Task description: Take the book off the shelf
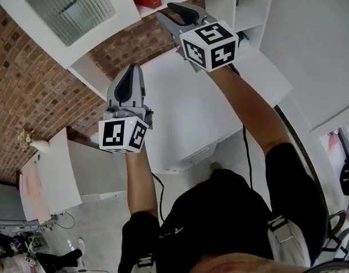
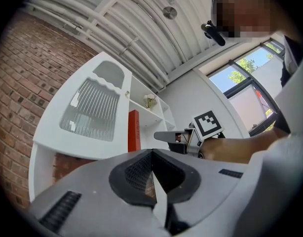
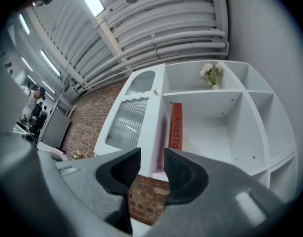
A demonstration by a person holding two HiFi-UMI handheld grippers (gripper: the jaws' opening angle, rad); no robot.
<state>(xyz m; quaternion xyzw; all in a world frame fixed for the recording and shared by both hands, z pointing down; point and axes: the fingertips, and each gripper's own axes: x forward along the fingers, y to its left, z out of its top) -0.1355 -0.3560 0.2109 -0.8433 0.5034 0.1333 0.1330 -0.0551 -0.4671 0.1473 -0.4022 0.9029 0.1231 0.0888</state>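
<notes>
right gripper view: book (image 3: 175, 127) upright on shelf (image 3: 206, 94)

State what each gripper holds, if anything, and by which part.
Nothing. Left gripper shut and empty; right gripper open; the red book stands untouched on the shelf.

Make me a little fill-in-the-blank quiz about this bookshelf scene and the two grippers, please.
1. The book standing upright on the shelf is ___ in colour.
2. The left gripper is shut, while the right gripper, with nothing between its jaws, is ___.
3. The compartment above the book holds a small bunch of ___.
4. The wall beside the shelf is made of ___.

Missing words: red; open; flowers; brick.
</notes>
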